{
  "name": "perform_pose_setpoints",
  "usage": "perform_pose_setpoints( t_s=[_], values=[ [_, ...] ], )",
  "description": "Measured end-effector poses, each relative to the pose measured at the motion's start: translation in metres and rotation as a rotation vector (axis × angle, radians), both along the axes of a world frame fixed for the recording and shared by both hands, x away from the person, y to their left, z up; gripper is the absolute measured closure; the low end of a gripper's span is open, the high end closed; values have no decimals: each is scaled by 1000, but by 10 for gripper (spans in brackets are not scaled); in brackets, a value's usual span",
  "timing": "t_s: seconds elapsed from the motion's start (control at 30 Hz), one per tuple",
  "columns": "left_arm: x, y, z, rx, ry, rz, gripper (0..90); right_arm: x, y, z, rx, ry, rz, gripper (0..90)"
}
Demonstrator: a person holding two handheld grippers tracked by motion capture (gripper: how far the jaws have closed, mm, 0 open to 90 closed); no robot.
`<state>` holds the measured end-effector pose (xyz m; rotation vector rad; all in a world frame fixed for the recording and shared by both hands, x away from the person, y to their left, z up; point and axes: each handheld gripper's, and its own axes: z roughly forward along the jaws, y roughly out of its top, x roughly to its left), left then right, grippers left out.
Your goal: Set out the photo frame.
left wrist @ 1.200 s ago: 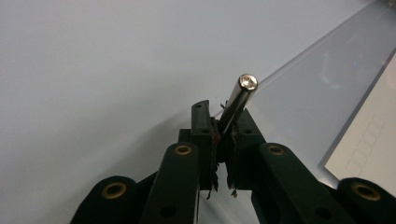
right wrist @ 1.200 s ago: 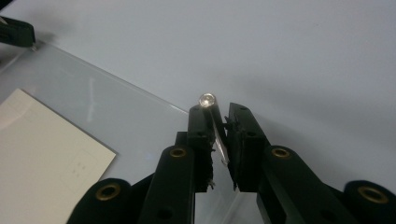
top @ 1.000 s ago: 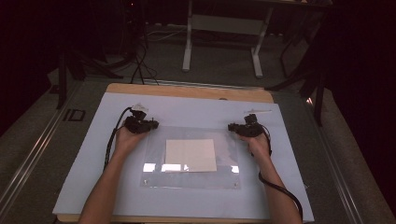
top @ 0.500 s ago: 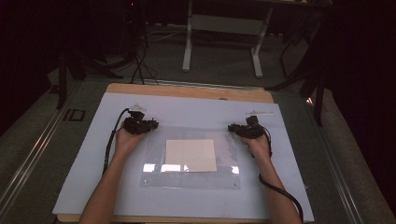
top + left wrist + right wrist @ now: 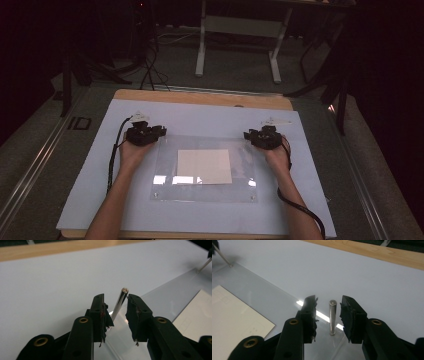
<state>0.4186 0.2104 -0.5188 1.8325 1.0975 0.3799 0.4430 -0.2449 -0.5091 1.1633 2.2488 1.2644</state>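
While spread apart, fingers of left gripper (image 5: 115, 312) and right gripper (image 5: 328, 316), just opening, flanking thin steel pins (image 5: 120, 301) (image 5: 332, 316) unpressed, frame centre.

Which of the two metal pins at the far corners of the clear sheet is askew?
The left claw's pin leans, its top tipped toward one pad. The right claw's pin stands upright. Both claws have just been opening, each pin between untouched pads.
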Motion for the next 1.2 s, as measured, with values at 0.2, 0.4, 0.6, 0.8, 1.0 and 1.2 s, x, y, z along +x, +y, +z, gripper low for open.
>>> perform_pose_setpoints(
  t_s=[0.2, 0.4, 0.6, 0.8, 1.0, 1.2],
  values=[
    [-7, 0, 1, 3, -28, 28, 657, -3, 5, -5, -30, -35, -34, 716],
    [-8, -5, 0, 21, -26, 40, 696, -7, 7, -9, -26, -60, -78, 811],
    [-9, -11, -4, 34, -34, 39, 748, -8, 6, -10, -5, -70, -92, 831],
    [-11, -14, -6, 67, -50, 52, 814, -11, 7, -12, -10, -97, -106, 842],
    [-11, -15, -4, 41, -81, 73, 809, -13, 9, -12, -23, -113, -113, 844],
    [-9, -16, -6, 30, -83, 78, 814, -13, 9, -13, -22, -119, -117, 844]
  ],
)
